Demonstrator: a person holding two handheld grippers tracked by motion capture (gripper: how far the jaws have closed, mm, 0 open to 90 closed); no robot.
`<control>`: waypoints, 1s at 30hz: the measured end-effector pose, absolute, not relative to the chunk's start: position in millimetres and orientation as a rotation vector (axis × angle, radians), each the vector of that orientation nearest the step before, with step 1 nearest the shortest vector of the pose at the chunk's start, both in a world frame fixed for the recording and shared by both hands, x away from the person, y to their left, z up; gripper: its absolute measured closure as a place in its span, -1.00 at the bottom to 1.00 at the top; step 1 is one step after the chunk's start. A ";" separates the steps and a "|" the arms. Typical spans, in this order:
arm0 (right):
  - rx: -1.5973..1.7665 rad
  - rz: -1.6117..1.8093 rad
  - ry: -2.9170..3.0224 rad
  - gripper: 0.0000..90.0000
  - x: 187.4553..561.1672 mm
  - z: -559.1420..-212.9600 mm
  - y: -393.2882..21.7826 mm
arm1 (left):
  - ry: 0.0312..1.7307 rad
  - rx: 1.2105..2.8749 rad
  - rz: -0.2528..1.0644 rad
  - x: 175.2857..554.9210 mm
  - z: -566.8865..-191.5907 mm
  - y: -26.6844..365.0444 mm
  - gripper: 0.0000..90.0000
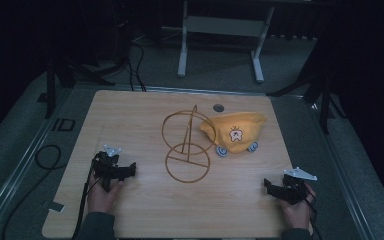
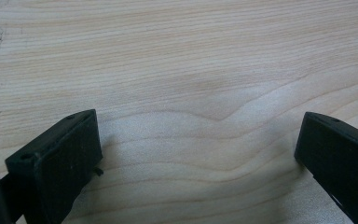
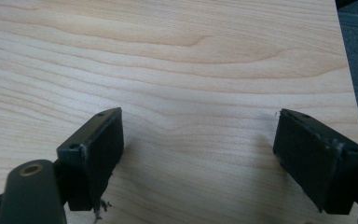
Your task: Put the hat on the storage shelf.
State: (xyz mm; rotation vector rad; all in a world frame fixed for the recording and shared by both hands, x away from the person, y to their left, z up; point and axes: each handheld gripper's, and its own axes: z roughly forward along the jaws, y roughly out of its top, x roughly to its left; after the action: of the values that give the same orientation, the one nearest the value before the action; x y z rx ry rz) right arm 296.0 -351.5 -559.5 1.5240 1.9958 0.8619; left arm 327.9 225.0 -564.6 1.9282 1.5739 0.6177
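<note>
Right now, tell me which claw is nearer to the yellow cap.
Right. The right claw sits near the table's front edge, below and a little right of the yellow cap. The left claw is far off to the cap's left, beyond the wire stand.

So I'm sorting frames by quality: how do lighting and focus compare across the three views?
High view: dim and soft, dark surroundings, though the yellow cap and wire stand stay readable. Left gripper view: bright, even light, crisp wood grain on the table, near jaws soft. Right gripper view: similar brightness, faint jaw shadows.
</note>
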 end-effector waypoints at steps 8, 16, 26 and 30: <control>1.525 0.863 1.999 -0.68 296.6 -559.5 -350.9 | 1.576 1.926 0.619 328.1 -564.7 224.7 -0.99; 1.509 0.860 2.033 -0.77 299.0 -559.5 -349.1 | 1.576 1.926 0.619 328.1 -564.7 224.7 -0.99; 1.412 0.832 2.223 -0.69 310.7 -552.0 -353.6 | 1.576 1.926 0.619 328.1 -564.7 224.7 -0.99; 1.357 0.844 2.278 -0.61 313.2 -550.5 -356.7 | 1.577 1.925 0.619 328.1 -564.7 224.7 -0.99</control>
State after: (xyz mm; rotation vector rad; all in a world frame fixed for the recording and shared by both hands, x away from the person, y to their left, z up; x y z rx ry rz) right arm 313.2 -356.7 -550.5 1.3574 2.2779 0.8442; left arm 328.1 224.7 -564.7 1.9249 1.5765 0.6193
